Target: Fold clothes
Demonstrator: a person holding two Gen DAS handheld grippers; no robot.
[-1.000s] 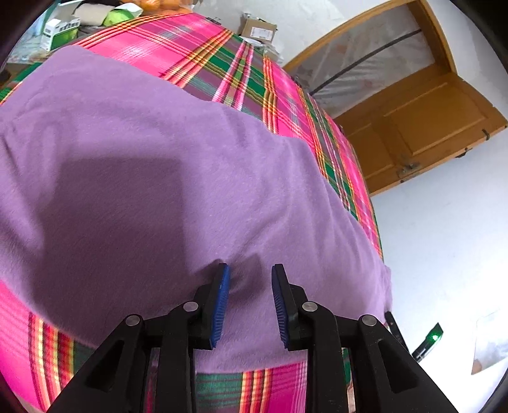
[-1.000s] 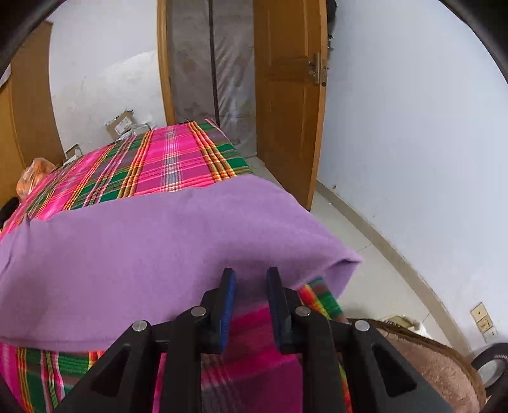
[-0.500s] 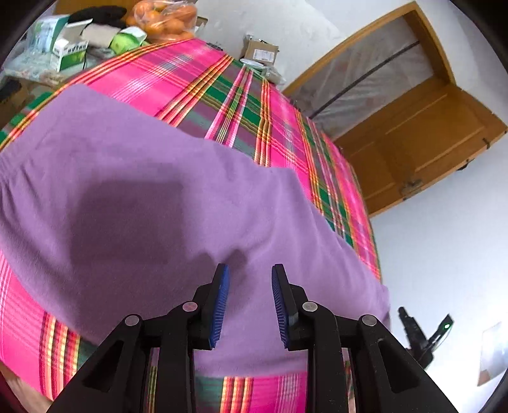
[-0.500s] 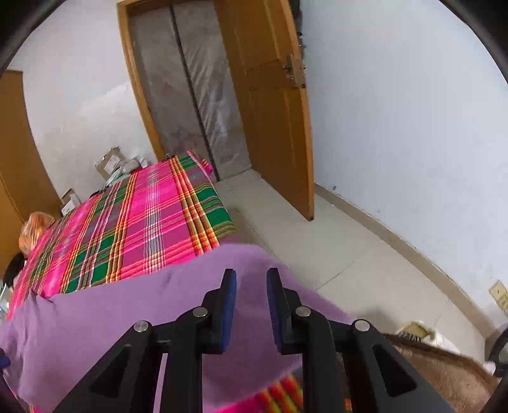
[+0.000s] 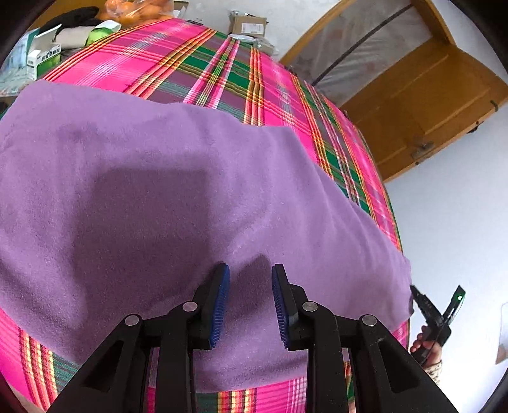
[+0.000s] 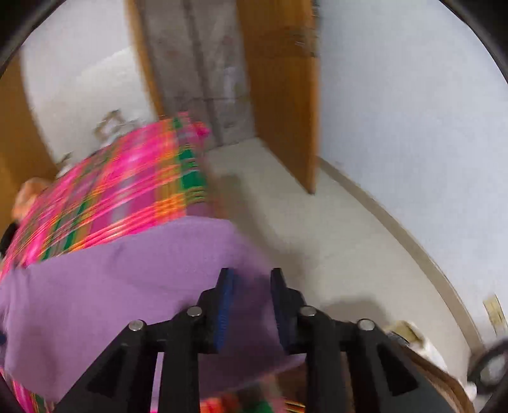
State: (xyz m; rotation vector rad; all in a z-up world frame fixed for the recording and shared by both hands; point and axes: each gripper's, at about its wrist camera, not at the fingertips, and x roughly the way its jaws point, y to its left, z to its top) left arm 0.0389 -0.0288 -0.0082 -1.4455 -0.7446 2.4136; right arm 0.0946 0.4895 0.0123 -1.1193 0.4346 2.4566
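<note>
The purple cloth (image 5: 165, 203) is lying spread flat on the surface (image 5: 203, 63), which is wearing a pink, green and orange plaid cover; the cloth is taking up the near part of that cover and its front edge is draping over the near rim, with plaid showing below it. The left tool (image 5: 249, 301) is hovering over the near middle of the cloth with its blue-padded fingers (image 5: 219, 305) standing apart and nothing between them, and its shadow is falling dark on the cloth just beyond the tips. At the cloth's right corner, in the left wrist view, a hand (image 5: 427, 346) is gripping the handle of the right tool (image 5: 435, 314), which is showing a small green light and sitting just off the cloth's edge. In the right wrist view, which is blurring heavily, the right tool (image 6: 249, 305) is poised above the cloth's (image 6: 120, 286) right corner, its fingers (image 6: 222, 305) likewise parted and gripping nothing. Beyond the cloth on the far side of the surface, boxes (image 5: 44, 54) and a bag of oranges (image 5: 136, 9) are sitting. Right of the cloth, bare floor (image 6: 317, 228) is running to an open wooden door (image 6: 282, 95) and a white wall (image 6: 412, 111)
</note>
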